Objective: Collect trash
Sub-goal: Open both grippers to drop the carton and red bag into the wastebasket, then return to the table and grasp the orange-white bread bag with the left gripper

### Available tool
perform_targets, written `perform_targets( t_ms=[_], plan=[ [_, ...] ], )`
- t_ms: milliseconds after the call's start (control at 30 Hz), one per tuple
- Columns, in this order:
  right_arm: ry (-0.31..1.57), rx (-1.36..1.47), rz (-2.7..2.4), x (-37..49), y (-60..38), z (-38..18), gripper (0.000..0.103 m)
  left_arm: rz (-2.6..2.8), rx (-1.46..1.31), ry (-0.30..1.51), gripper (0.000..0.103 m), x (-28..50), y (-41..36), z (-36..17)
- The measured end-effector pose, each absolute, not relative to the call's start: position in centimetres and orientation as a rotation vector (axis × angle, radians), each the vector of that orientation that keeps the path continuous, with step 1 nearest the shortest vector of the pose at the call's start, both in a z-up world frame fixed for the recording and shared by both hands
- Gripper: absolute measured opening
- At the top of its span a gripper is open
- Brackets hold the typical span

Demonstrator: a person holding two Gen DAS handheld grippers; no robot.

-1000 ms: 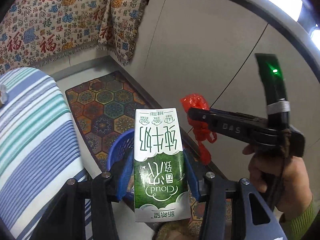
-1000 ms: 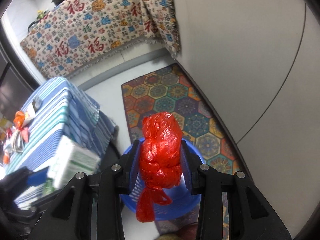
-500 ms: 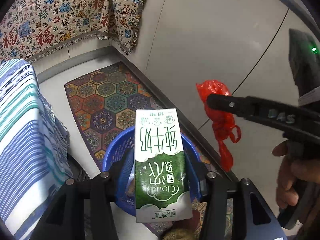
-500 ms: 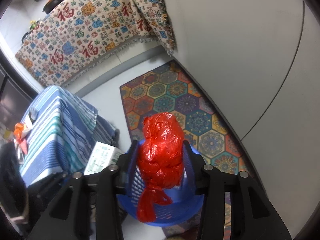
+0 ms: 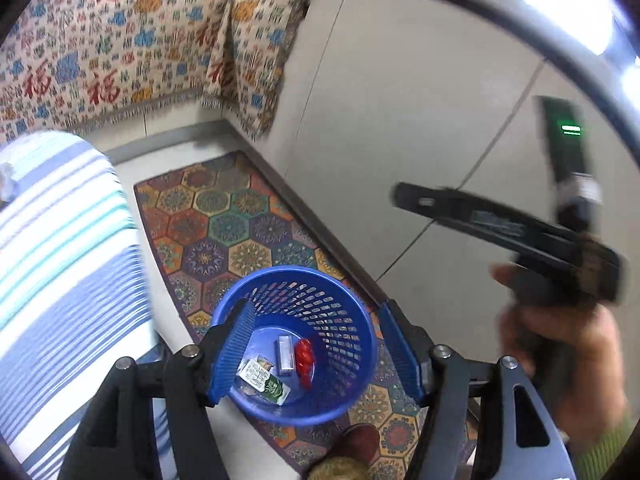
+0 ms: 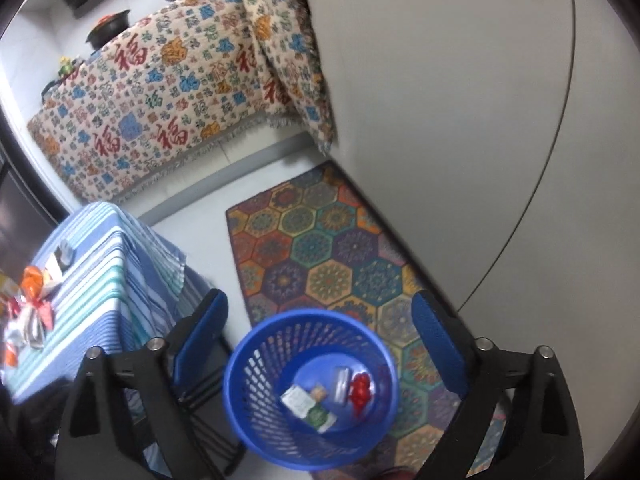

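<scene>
A blue mesh waste basket (image 5: pixel 344 292) stands on the floor below both grippers; it also shows in the right wrist view (image 6: pixel 256 364). Inside lie a green and white milk carton (image 5: pixel 264 382), a red plastic bag (image 5: pixel 304 360) and a small silver pack (image 5: pixel 285 354). The same carton (image 6: pixel 310 406) and red bag (image 6: pixel 360 392) show in the right wrist view. My left gripper (image 5: pixel 318 350) is open and empty above the basket. My right gripper (image 6: pixel 320 344) is open and empty above it too, and appears at the right of the left wrist view (image 5: pixel 404 196).
A patterned hexagon rug (image 6: pixel 320 248) lies under the basket beside a grey wall (image 6: pixel 440 100). A table with a blue striped cloth (image 6: pixel 100 264) stands at the left, with orange and white trash (image 6: pixel 32 300) on it. A patterned cloth (image 6: pixel 160 100) covers furniture at the back.
Both grippers have opened. The milk carton has dropped from the left gripper and the red bag from the right gripper; both now lie in the blue basket.
</scene>
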State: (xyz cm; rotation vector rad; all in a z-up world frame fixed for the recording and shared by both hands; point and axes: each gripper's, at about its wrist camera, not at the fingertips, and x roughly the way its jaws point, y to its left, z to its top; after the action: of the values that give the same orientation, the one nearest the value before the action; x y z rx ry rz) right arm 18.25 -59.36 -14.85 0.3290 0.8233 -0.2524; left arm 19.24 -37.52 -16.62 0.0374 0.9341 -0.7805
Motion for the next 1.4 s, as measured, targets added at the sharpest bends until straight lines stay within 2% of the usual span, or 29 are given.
perform_targets(
  t_ms=[167,367,600,767,800,1033,1167,1400],
  plan=[
    [0.784,0.211,-0.192,18.3,-55.0,-12.5,0.095,-0.719,0.070,0.921,0.066,16.5,-30.4,-14.2],
    [0.764,0.103,-0.015,18.4,-44.9,-10.8,0.096,-0.485,0.071,0.920,0.066,15.5,-19.6,-14.4],
    [0.873,0.019,0.271,18.7,-30.3,-14.1,0.096,-0.165,0.077,0.944,0.066,16.1,-8.0,-16.2],
    [0.945,-0.094,0.303,18.7,-24.6,-17.7,0.096,-0.050,0.068,0.972,0.066,17.2,-2.7,-17.5],
    [0.954,-0.111,0.302,18.9,-24.0,-18.3,0.097,-0.038,0.064,0.977,0.068,17.6,-1.8,-17.9],
    [0.937,-0.117,0.272,20.6,-22.8,-18.9,0.102,0.008,0.010,0.940,0.098,18.3,1.3,-18.4],
    [0.936,-0.118,0.274,20.8,-22.7,-18.5,0.103,0.024,0.003,0.949,0.103,19.0,1.9,-18.5],
    [0.933,-0.118,0.278,20.8,-22.7,-18.5,0.103,0.059,-0.020,0.919,0.101,20.4,4.2,-17.7]
  ],
)
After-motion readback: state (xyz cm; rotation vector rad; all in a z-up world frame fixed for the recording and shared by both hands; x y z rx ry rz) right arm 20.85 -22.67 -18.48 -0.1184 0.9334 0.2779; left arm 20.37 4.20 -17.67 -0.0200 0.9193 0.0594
